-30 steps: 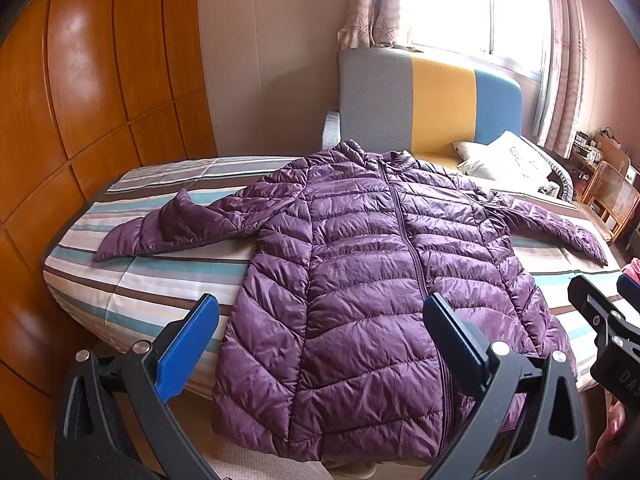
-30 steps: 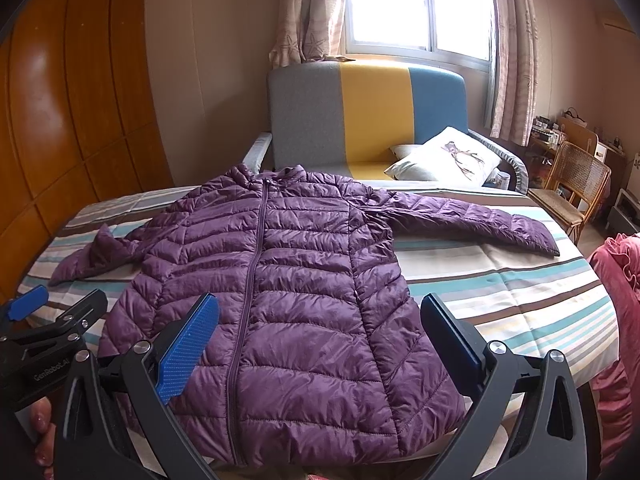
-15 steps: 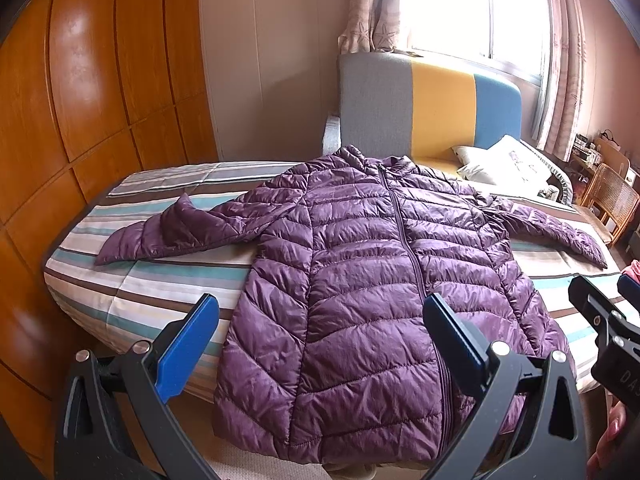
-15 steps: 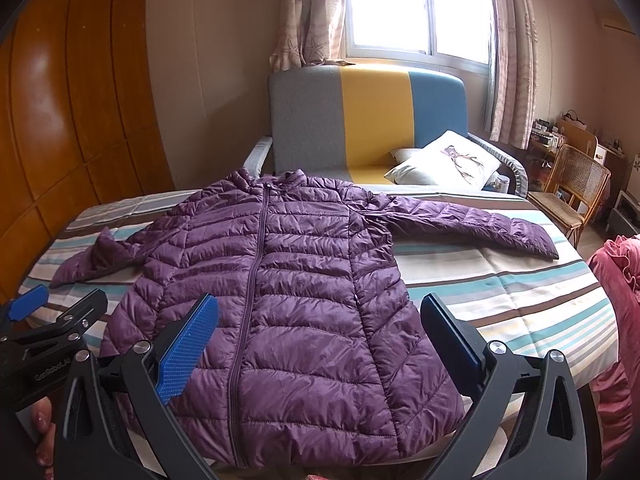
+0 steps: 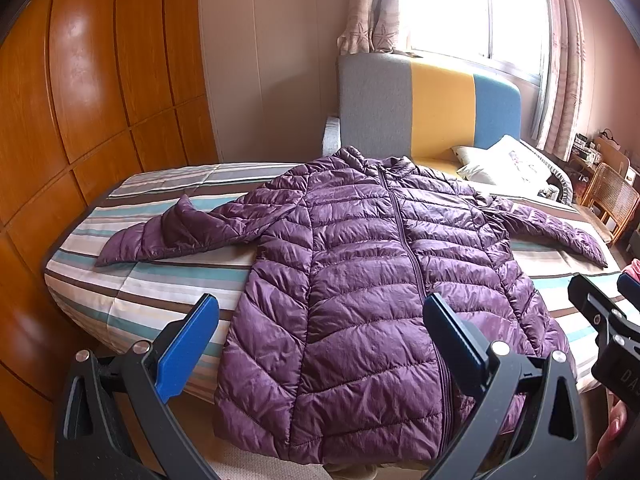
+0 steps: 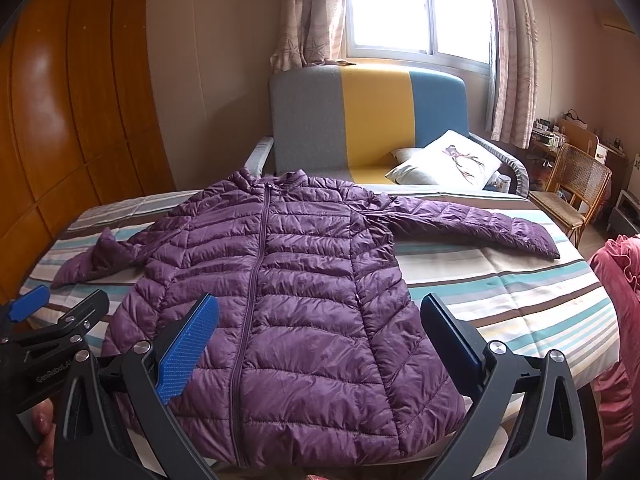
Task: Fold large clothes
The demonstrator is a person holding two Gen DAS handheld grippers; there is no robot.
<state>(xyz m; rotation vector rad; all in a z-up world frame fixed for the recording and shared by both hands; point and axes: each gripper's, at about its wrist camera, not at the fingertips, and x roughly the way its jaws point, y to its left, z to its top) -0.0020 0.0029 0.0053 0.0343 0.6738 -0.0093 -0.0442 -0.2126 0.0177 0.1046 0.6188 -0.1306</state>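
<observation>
Purple quilted jacket (image 5: 360,300) is lying face up on the bed (image 5: 132,280), zipped closed, collar toward the far side and hem hanging just over the near edge. Chevron stitching is running across the front panels; fabric is catching a soft sheen. Both sleeves are spreading outward: the one seen at left in both views is kinking upward into a small peak partway along, the other is stretching flat toward the far right corner.

Left gripper (image 5: 320,344) is hovering above the hem, jaws spread wide, nothing between them, blue pads facing inward. Right gripper (image 6: 320,340) is doing the same over the lower front, jaws spread and empty. Each gripper is showing at the edge of the other's view, and fingers (image 6: 42,424) of a hand are gripping one from below.

Bed is wearing a cover striped in white, teal, brown and grey. Behind it a sofa (image 6: 360,120) in grey, yellow and blue blocks is carrying a white pillow (image 6: 452,160). Window (image 6: 416,8) is glaring bright between patterned curtains. Glossy wooden wardrobe (image 5: 80,80) is lining the left wall. Cane chair (image 6: 576,184) is standing at right, pink fabric (image 6: 616,280) bunching beside the bed.
</observation>
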